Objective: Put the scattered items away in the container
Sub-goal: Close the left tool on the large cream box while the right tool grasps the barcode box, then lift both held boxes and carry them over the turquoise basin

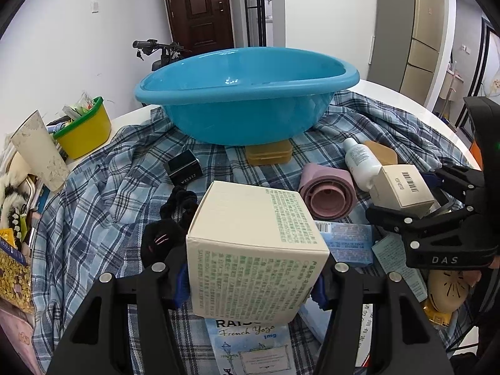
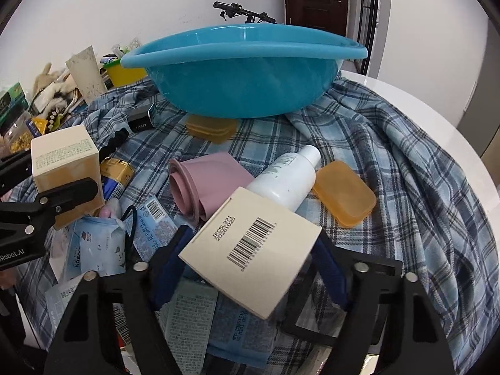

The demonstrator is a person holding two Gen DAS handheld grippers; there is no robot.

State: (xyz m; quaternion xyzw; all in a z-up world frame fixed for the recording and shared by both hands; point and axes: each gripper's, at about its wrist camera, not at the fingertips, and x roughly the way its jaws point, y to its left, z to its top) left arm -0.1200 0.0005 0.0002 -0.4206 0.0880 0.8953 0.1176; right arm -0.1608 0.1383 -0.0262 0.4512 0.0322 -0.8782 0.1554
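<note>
Gripping the cream box with green print (image 1: 254, 250), your left fingers (image 1: 184, 278) hold it above the plaid cloth (image 1: 93, 206). Your right fingers (image 2: 328, 268) clamp the barcoded box (image 2: 250, 250) near the counter's front edge; the blue basin (image 1: 247, 93) sits toward the back.

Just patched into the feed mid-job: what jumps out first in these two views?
The big blue basin dominates, standing at the far side of the plaid cloth with nothing visible inside. Nearer, each tool has a pale carton: the left tool holds up a green-printed box, and the right tool brackets a barcode box beside a white bottle and pink cup.
</note>
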